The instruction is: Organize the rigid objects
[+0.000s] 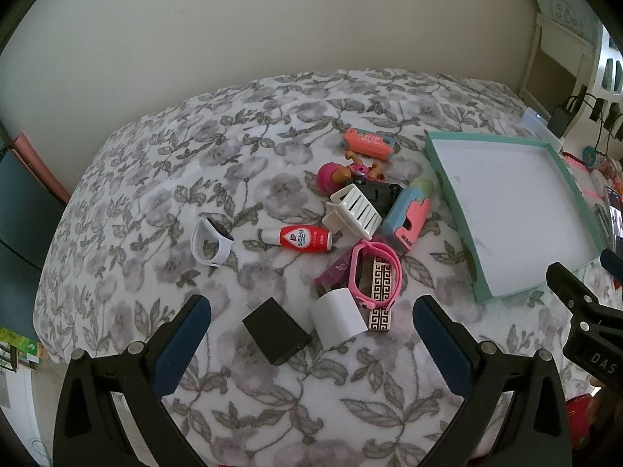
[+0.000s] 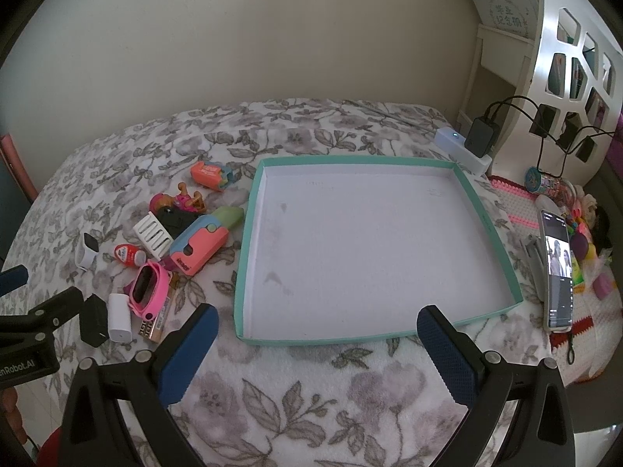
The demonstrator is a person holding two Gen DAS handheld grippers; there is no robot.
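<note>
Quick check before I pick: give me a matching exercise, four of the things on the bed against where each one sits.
Things:
1. teal tray
2. black block
3. white wristband
4. orange box

Places:
A. farthest left of the pile, apart from it
B. far end of the pile, beyond the doll
C. right of the pile, holding nothing
D. nearest the left gripper, beside the white block

Pairs: 1-C, 2-D, 3-A, 4-B

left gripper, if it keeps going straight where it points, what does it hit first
Probably the black charger block, lying between the open left gripper fingers, with the white charger right beside it. Depth is unclear.
</note>
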